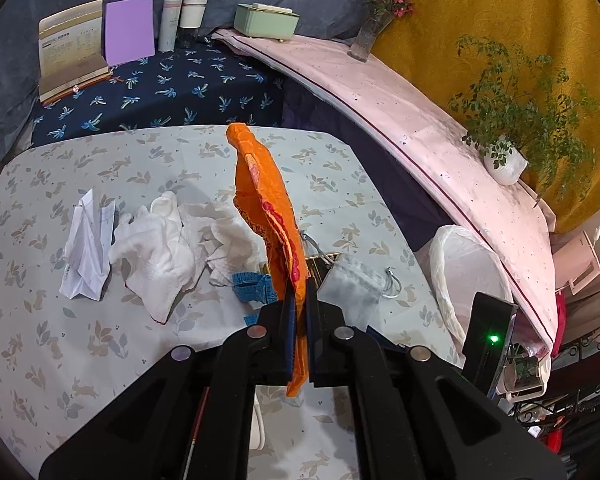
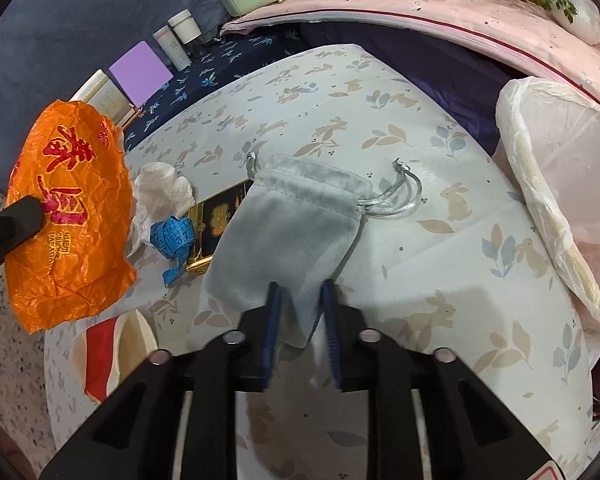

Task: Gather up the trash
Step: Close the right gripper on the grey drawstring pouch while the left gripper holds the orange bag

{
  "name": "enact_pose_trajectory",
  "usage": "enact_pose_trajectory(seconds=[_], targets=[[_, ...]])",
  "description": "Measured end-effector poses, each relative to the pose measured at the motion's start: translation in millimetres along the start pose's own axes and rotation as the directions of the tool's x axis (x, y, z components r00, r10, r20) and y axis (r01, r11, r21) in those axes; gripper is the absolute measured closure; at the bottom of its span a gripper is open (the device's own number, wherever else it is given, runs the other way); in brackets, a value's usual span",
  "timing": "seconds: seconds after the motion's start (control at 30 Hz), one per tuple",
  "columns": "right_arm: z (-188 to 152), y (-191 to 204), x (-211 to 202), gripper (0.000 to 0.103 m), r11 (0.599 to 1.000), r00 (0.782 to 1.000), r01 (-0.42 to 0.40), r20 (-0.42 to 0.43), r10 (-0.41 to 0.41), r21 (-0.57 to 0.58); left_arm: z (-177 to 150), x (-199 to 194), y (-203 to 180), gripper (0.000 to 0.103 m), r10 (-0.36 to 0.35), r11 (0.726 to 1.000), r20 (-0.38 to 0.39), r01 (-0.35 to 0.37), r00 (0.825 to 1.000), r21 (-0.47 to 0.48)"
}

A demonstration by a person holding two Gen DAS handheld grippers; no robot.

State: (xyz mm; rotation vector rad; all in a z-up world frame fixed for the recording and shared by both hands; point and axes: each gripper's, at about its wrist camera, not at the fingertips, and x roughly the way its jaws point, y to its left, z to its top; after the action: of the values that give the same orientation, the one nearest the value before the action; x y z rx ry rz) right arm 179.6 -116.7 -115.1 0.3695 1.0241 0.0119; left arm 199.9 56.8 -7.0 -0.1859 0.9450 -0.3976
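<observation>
My left gripper [image 1: 299, 292] is shut on an orange plastic wrapper [image 1: 266, 200] and holds it up above the table; the wrapper also shows in the right wrist view [image 2: 70, 216]. My right gripper [image 2: 300, 294] straddles the lower corner of a grey velvet pouch [image 2: 288, 220], jaws a little apart, the grip unclear. A bin lined with a white bag [image 2: 556, 184] stands at the table's right edge, also in the left wrist view [image 1: 466, 272]. Crumpled white tissues [image 1: 172, 244] and folded white paper [image 1: 86, 252] lie on the table.
A blue tape measure [image 2: 172, 236] and a black-and-gold box [image 2: 216, 220] lie beside the pouch. Books [image 1: 72, 48], bottles [image 1: 182, 20] and a green box [image 1: 266, 20] stand at the back. A potted plant [image 1: 508, 160] sits on the pink ledge.
</observation>
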Motion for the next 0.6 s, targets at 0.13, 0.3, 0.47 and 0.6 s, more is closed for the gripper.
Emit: enact_pose_trajectory(seconds=[0.13, 0.3, 0.47, 0.6], targets=[[-1.6, 1.3, -4.3, 0.1, 1.0, 1.0, -0.005, 0.009, 0.005, -0.003, -0.5, 0.5, -0.4, 0.099, 0.005, 1.0, -0.002, -0.005, 1.0, 0.003], [4.0, 3.1, -30.7, 0.1, 1.0, 0.997, -0.015, 0.077, 0.015, -0.006, -1.4, -3.6, -7.4, 0.099, 0.0, 1.0, 0.005, 0.0, 1.0, 0.011], [19.0, -0.3, -71.4, 0.1, 1.0, 0.985, -0.025, 0.172, 0.025, -0.004, -1.3, -11.6, -28.1, 0.099, -0.027, 0.999, 0.019, 0.026, 0.999, 0.043], [30.9, -11.7, -110.4, 0.1, 1.0, 0.967, -0.024, 0.255, 0.021, 0.008, -0.7, -16.6, -52.7, 0.099, -0.063, 0.995, 0.023, 0.061, 0.998, 0.081]])
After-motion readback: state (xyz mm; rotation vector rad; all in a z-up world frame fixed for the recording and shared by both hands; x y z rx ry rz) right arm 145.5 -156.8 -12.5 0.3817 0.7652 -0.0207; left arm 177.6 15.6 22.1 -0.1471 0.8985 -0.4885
